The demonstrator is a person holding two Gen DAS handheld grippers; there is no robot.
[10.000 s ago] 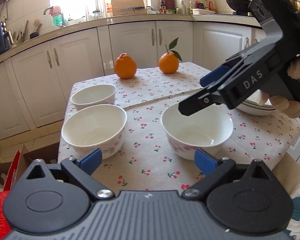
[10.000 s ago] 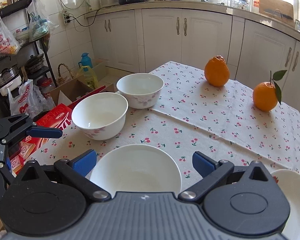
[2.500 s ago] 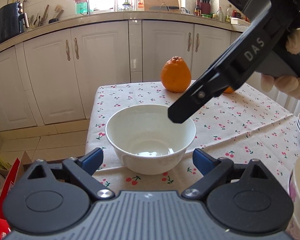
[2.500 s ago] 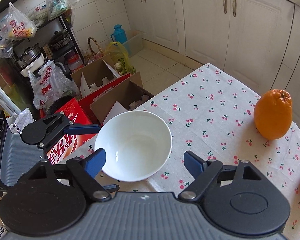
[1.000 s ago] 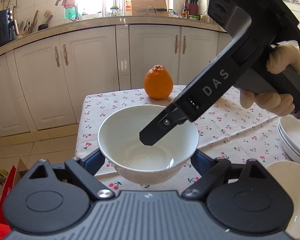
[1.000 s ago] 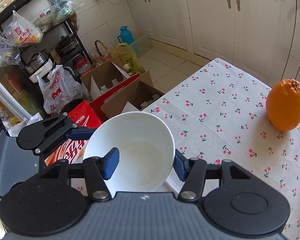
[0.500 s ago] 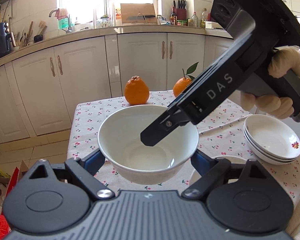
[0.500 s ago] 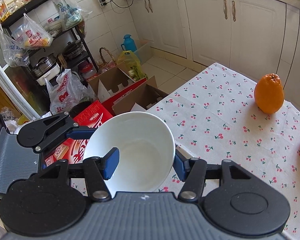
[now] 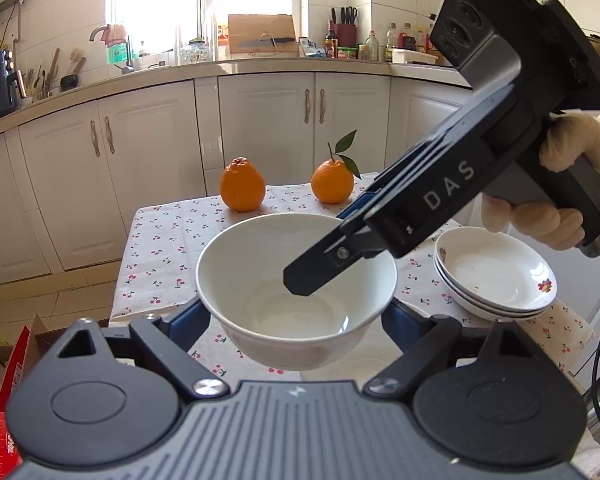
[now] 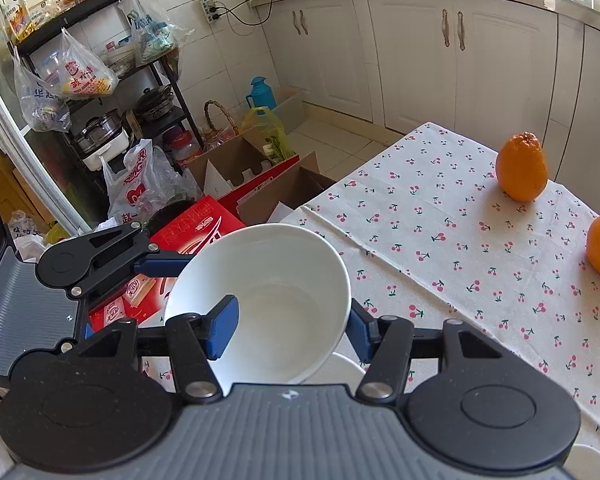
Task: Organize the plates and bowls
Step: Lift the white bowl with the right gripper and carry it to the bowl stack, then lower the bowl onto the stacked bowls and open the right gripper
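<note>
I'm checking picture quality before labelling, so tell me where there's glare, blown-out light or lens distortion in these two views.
Left wrist view: the window is blown out to white, and the counter edge bows from fisheye distortion; the white bowl shows a small bright highlight inside. Right wrist view: lighting is even, the bowl's interior reads flat white, and the cabinets curve toward the frame edges.

Ten seconds ago three bowls sat apart on the cloth (image 9: 160, 240). Now one bowl (image 9: 296, 280) is off it, clamped at the rim by the right gripper (image 10: 292, 326), one finger inside, one outside. The left gripper (image 9: 296, 316), formerly wide of it, now flanks it. The plates (image 9: 496, 276) and second orange (image 9: 332, 182) have come into the left view at right.
</note>
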